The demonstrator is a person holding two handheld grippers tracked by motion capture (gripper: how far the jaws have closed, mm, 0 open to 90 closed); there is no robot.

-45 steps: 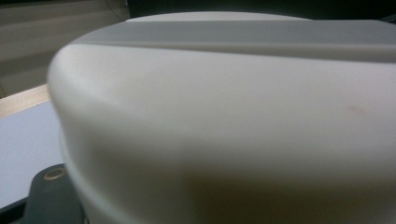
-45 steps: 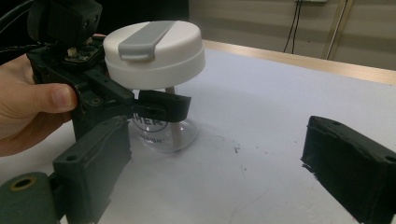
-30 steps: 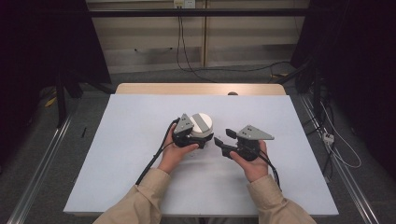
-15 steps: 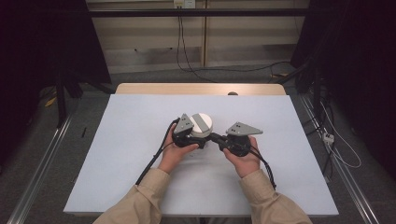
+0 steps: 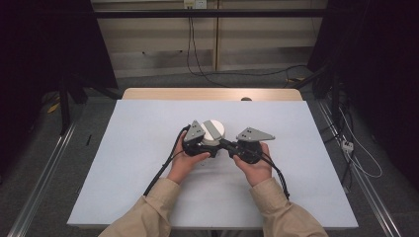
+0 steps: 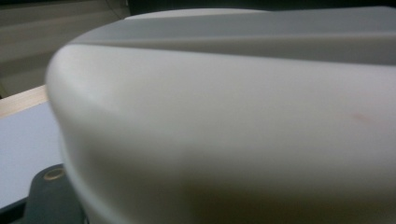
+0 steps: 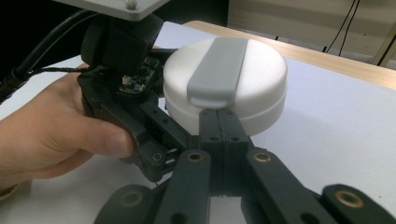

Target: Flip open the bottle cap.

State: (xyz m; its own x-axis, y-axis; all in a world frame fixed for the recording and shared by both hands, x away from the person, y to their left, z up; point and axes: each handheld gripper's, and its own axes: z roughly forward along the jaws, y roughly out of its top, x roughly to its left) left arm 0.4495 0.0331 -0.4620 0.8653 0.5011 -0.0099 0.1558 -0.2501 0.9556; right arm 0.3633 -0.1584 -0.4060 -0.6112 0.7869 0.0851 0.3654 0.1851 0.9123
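A round white container (image 5: pixel 213 129) with a grey strap-like latch (image 7: pixel 217 70) across its lid stands in the middle of the table. My left gripper (image 5: pixel 206 145) is at its left side, and one black finger (image 7: pixel 159 123) lies along its lower wall. In the left gripper view the container's wall (image 6: pixel 224 130) looms very close. My right gripper (image 5: pixel 223 143) reaches in from the right. Its jaws are pressed together, and the right gripper's tip (image 7: pixel 218 116) touches the container's side just under the end of the latch.
The pale blue table sheet (image 5: pixel 306 148) has free room on all sides of the container. A wooden strip (image 5: pixel 207 94) runs along the far edge, with a small dark object (image 5: pixel 245 98) on it. Black cables (image 5: pixel 158 173) trail from both grippers toward the person.
My right gripper has moved left, and its jaws now meet the container under the latch. The left gripper and the container have stayed put.
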